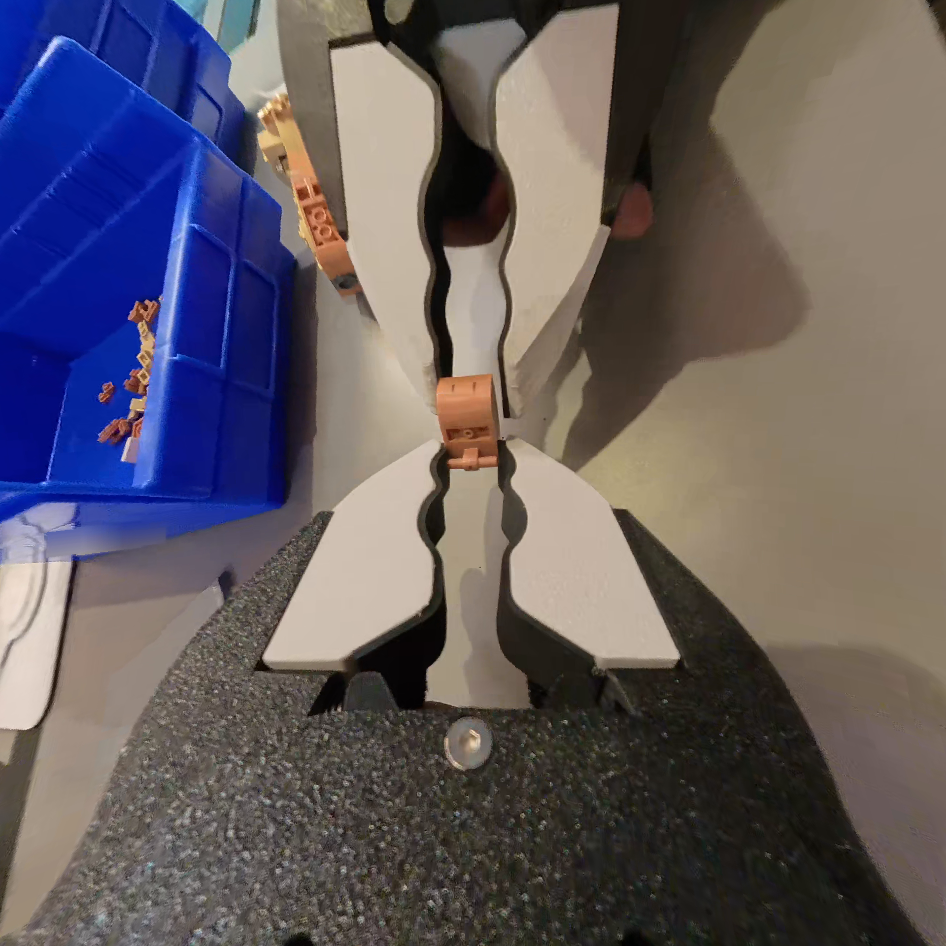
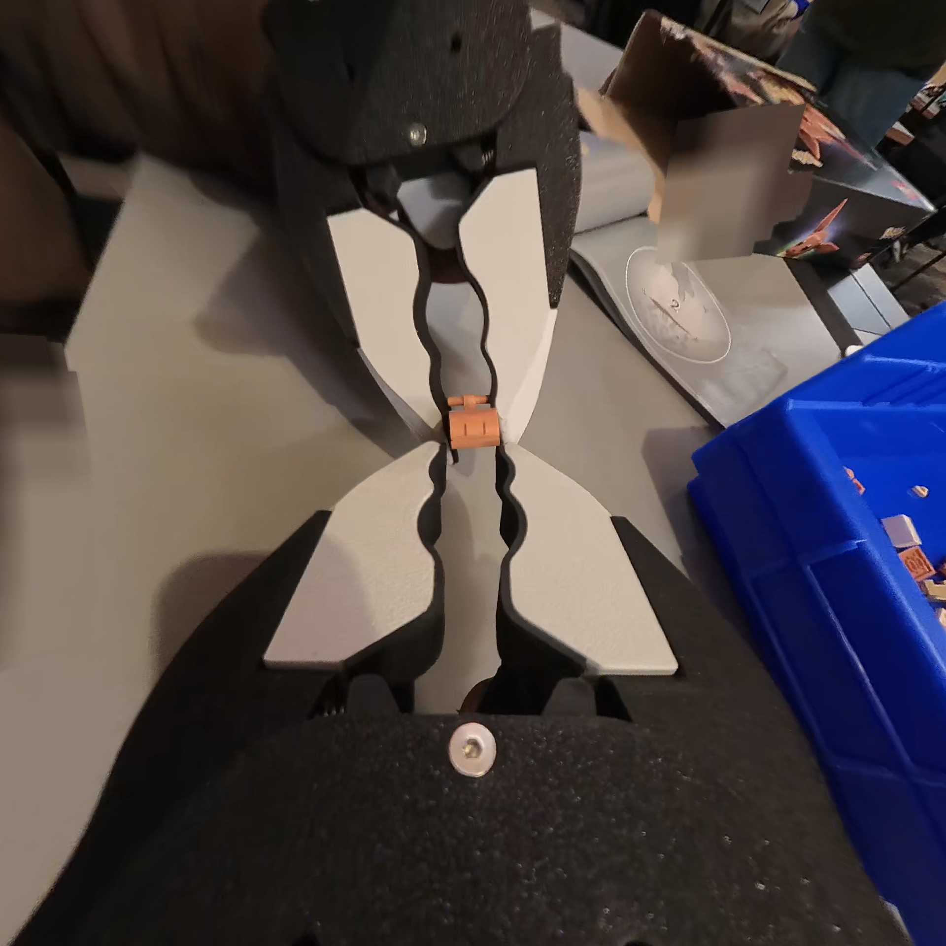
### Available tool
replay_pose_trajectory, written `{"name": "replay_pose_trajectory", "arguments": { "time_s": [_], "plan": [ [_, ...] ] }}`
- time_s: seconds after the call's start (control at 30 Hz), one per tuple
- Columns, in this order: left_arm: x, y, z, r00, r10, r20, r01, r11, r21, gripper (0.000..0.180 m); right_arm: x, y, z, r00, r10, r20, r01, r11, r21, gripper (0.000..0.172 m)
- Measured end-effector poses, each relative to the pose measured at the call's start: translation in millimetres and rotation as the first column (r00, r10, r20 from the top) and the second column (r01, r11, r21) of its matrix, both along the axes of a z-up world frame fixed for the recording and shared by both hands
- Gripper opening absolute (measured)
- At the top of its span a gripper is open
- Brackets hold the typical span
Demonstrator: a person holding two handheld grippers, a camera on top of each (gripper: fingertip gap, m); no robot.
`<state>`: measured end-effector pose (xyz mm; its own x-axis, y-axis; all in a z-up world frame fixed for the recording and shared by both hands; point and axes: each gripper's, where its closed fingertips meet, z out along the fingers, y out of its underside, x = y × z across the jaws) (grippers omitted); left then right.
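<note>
Between the tips: a rounded orange-brown brick (image 1: 467, 404) hangs above the worktop (image 1: 793, 537), with a small bar (image 1: 472, 462) of the same colour standing against its open underside. I cannot tell whether the two are clipped together or only touching.
Left tongs (image 1: 471, 455): clenched on the small bar, which spans the gap from one dark pad to the other at the very tips.
Right tongs (image 2: 473, 450): clenched on the rounded brick, a pad against each of its flat ends, again only at the tips.
How the tongs stand: nose to nose, tips almost meeting, each pointing straight at the other, so the brick and bar bridge the two pairs.
Brick from the right wrist view: curved back towards me, two short slits in it, bar on the far side between the left fingers.
Left of my left tongs: a blue bin (image 1: 153, 266) on the worktop with a scatter of small brown and tan pieces (image 1: 130, 379) on its floor; a second blue bin (image 1: 128, 51) is behind it.
Behind the right tongs: a part-built tan and orange brick model (image 1: 317, 230), mostly hidden.
Right of my right tongs: another view of a blue bin (image 2: 819, 537) holding loose pieces, an open grey booklet (image 2: 742, 327) beyond it, and a dark printed box (image 2: 844, 169) farther back.
Hand: a fingertip (image 1: 632, 210) shows at the side of the right tongs.
</note>
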<state>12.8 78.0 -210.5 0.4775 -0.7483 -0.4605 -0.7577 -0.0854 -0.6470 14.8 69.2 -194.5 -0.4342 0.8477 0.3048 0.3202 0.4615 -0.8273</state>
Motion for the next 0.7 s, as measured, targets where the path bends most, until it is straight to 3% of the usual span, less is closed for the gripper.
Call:
{"name": "replay_pose_trajectory", "arguments": {
  "time_s": [0.33, 0.7],
  "plan": [
    [-6, 2, -17, 0.987, 0.013, -0.163, -0.012, 1.0, 0.005, 0.018, 0, 2, -19, 0.999, -0.013, 0.048, 0.009, 0.997, 0.073, 0.019],
    [0, -1, -22, 0.992, -0.012, -0.126, 0.007, 0.999, -0.043, 0.018, 0, -1, -21, 0.998, -0.008, 0.065, 0.004, 0.998, 0.068, 0.018]
  ]
}}
